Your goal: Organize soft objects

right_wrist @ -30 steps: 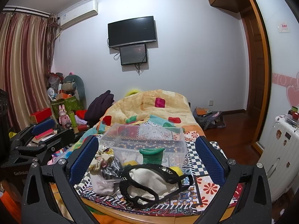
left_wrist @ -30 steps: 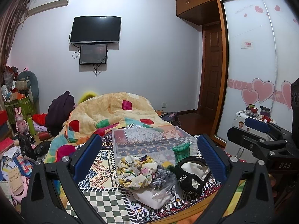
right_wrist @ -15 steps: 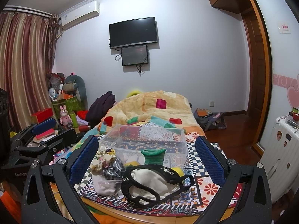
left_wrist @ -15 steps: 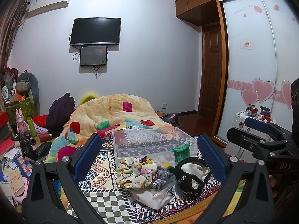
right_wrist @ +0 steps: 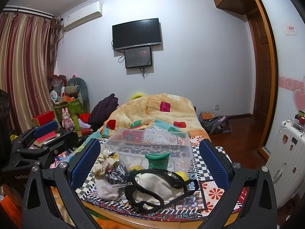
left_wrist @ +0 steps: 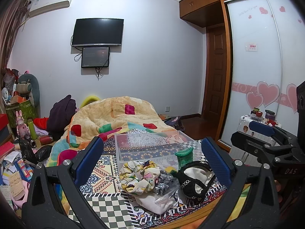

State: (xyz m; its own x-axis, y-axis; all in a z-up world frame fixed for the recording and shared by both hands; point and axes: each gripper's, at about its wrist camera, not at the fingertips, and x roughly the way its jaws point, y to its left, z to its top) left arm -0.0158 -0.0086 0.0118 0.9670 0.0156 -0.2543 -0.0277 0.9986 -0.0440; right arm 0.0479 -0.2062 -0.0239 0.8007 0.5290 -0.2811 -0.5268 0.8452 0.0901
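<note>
Hovering with jaws spread and empty, left gripper [left_wrist: 152, 158] and right gripper [right_wrist: 149, 161] face the soft pile; grab the scrunchie [left_wrist: 140, 176] first, clear bin [left_wrist: 152, 145] waiting at twelve o'clock.

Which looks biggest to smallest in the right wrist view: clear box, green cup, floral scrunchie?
1. clear box
2. floral scrunchie and green cup look alike in size; no ranking between them.

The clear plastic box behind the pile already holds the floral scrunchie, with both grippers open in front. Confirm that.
Wrong on one count. The floral scrunchie lies on the bed in front of the clear plastic box, not inside it, as the left wrist view shows. The left gripper and the right gripper do have open jaws.
</note>
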